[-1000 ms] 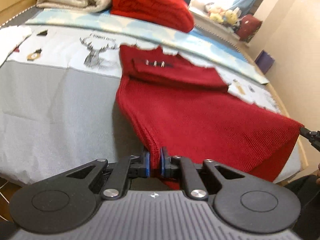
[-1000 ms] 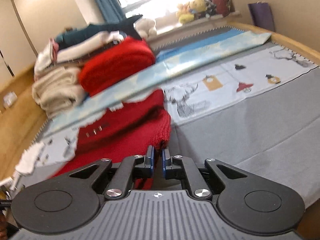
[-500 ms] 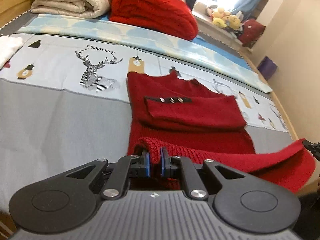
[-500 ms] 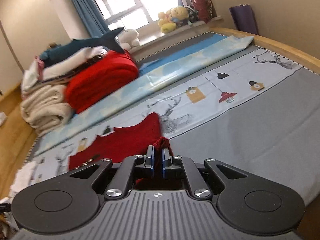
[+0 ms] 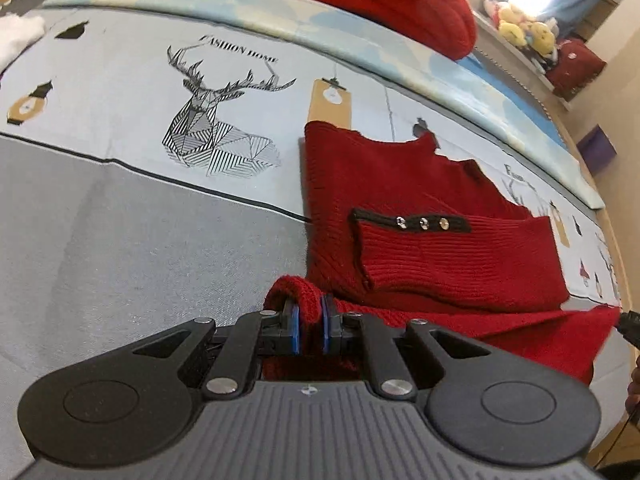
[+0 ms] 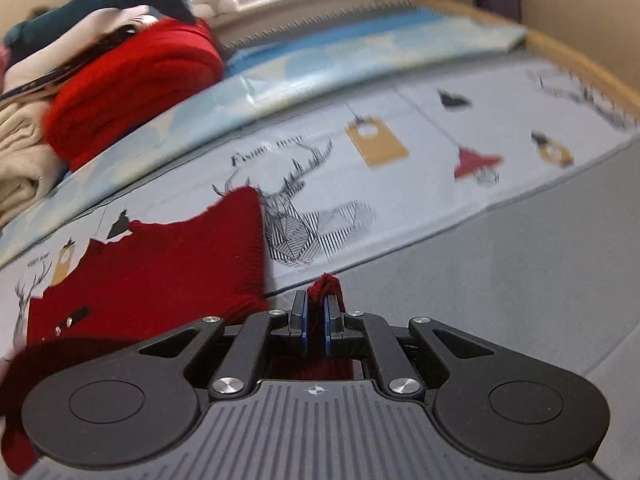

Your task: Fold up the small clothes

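The left gripper (image 5: 310, 322) had its jaws nearly together, clamped on a rolled corner of the sweater (image 5: 420, 216) hem. The sweater lay flat on the bed (image 5: 120, 240), spreading from the gripper toward 1 o'clock, a buttoned sleeve (image 5: 448, 256) folded across its chest. The right gripper (image 6: 316, 322) likewise was pinched on a small tuft of hem, with the sweater's body stretching away at 10 o'clock
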`<state>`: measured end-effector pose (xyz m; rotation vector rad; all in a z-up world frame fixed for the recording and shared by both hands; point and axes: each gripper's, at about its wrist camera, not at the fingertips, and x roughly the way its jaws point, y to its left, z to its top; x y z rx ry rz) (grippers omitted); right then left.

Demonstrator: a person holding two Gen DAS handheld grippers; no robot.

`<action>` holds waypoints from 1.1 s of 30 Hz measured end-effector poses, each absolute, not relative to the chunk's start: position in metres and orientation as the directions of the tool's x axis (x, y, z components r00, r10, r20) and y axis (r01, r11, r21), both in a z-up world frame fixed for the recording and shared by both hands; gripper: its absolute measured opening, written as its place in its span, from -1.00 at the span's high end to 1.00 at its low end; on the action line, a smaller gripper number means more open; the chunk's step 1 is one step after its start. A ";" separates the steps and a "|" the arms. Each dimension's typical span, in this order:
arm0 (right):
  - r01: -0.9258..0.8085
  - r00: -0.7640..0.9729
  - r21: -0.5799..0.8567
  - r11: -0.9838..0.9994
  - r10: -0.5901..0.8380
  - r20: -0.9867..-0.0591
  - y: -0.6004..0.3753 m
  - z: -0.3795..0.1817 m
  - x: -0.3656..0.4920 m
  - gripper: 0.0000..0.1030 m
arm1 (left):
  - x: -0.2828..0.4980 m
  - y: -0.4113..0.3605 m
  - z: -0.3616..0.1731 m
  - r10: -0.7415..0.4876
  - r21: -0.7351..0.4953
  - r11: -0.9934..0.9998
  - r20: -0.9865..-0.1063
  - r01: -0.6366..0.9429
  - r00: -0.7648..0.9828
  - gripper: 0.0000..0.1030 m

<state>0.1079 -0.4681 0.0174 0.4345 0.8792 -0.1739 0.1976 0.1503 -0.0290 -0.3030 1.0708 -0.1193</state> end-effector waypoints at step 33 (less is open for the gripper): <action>0.252 0.525 0.246 0.936 0.081 -0.847 -0.487 -0.020 0.094 0.05 | 0.181 0.190 -0.054 -0.184 -0.255 0.955 -0.909 -0.152 0.373 -0.22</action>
